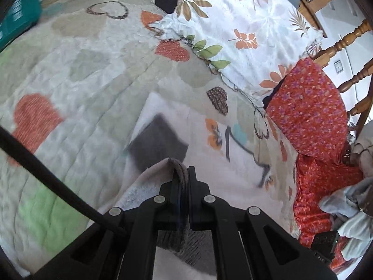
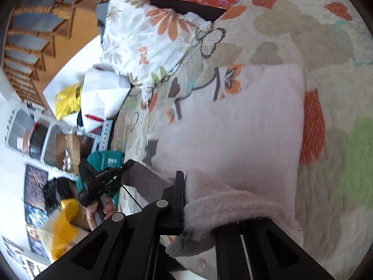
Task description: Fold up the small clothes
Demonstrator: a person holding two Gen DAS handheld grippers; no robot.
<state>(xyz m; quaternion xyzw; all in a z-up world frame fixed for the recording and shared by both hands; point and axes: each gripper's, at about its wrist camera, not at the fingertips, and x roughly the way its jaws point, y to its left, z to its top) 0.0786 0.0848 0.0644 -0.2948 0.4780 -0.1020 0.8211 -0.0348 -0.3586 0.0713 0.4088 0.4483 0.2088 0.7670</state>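
Observation:
A small pale pink garment [image 1: 209,144] with a grey hem and butterfly print lies on the heart-patterned bedspread [image 1: 93,74]. My left gripper [image 1: 183,177] is shut on its grey-lined edge and lifts it, a grey flap [image 1: 158,142] hanging beyond. In the right wrist view the same garment [image 2: 244,126] spreads ahead. My right gripper [image 2: 186,200] is shut on another pink edge with grey lining, which drapes over the right finger. The left gripper [image 2: 102,182] shows at left there, holding the grey band.
A floral pillow [image 1: 244,30] and a red flowered cloth [image 1: 310,107] lie beside the garment. A wooden bed rail [image 1: 345,39] is behind them. A teal box [image 1: 18,16] sits far left. Bags and shelves [image 2: 70,98] crowd the bedside.

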